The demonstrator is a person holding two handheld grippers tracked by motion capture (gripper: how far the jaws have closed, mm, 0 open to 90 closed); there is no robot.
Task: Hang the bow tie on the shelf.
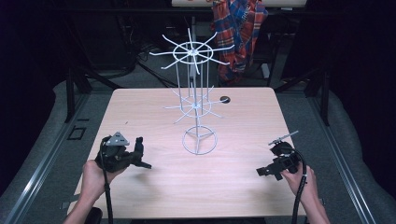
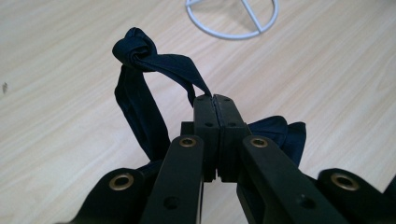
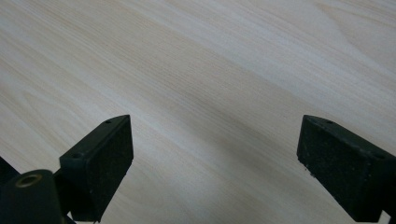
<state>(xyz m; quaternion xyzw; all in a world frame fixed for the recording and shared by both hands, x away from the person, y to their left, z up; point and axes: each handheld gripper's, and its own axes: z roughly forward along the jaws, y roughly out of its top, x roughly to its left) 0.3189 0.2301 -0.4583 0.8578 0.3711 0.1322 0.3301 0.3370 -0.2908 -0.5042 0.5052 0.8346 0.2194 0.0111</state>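
The dark navy fabric strip (image 2: 140,93), soft, creased and tied into one knot at its top, hangs in a loop in the left gripper view, with more of it bunched under the jaws; its tail is pinched between them, above the table. The light wood-grain rectangular table (image 1: 243,186) is smooth and matte, with one small dark round hole (image 1: 225,99) near its far edge. At its middle stands one white wire rack (image 1: 198,107): a thin upright pole, two tiers of radiating spokes around wire rings, and a round ring base crossed by three struts. Behind the table one red, blue and white plaid cloth (image 1: 239,32) hangs over a dark frame. There are two black hand-held grippers. The left hand-held gripper (image 1: 140,156), carrying a grey three-cornered plate, has its jaws pressed fully together on the strip, and points toward the rack's base from the near left. The right hand-held gripper (image 1: 267,171), at the near right, points leftward over bare wood, its two rough-faced pads (image 3: 105,163) spread wide apart and holding nothing.
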